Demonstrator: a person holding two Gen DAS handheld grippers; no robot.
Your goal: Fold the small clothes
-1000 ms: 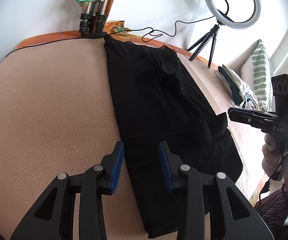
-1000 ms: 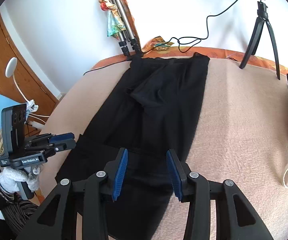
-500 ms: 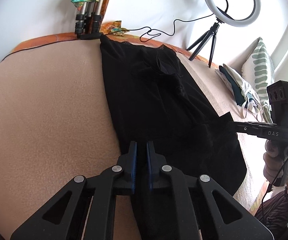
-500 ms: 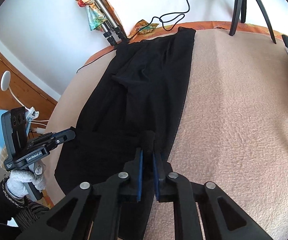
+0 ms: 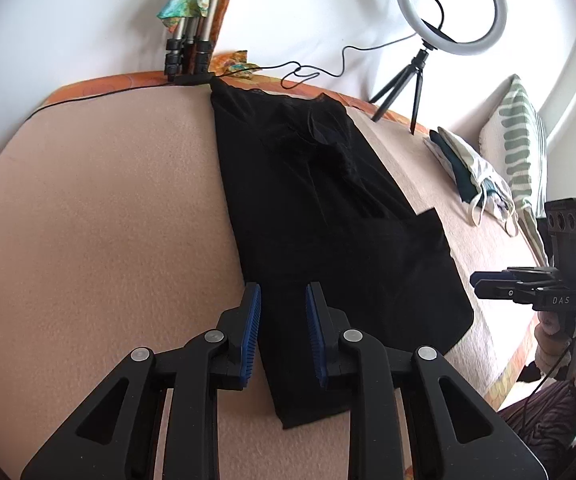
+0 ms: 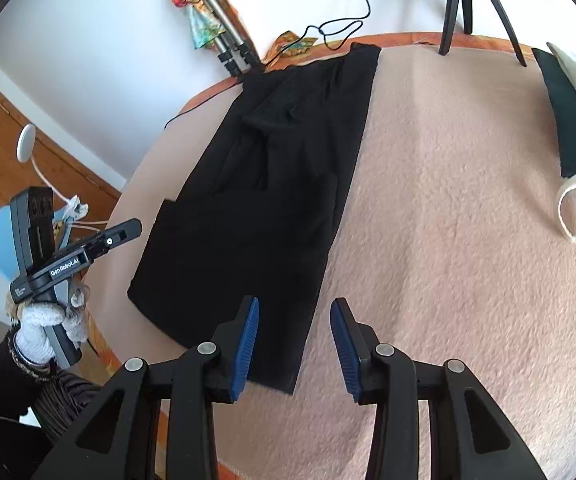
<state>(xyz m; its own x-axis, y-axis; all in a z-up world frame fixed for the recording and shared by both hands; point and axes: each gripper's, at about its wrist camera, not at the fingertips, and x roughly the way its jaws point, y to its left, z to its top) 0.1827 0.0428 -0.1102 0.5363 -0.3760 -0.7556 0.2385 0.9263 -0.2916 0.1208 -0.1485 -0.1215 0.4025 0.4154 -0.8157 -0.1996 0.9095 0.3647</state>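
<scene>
Peach fleece blanket [image 5: 99, 220] is covering the bed I am working on, with a white wall, a ring light [image 5: 452, 4] and a folded tripod [image 5: 189, 52] sitting along the top of both views. I am holding my left gripper [image 5: 281, 332] with its blue pads spread apart, hovering over the near end of the black garment [image 5: 328, 220], pinching nothing. My right gripper [image 6: 294, 340] is also gaping wide, its left pad over the garment's lower corner [image 6: 263, 200] and its right pad over bare blanket. The garment is lying as a long narrow strip running from the top centre of each frame down to the lower centre, with an extra layer showing across its near part. I am judging that the lengthwise fold is done; the crosswise folds into a compact bundle are still waiting. Other clothes [image 6: 568, 120] are lying at the right edge, seemingly untouched.
</scene>
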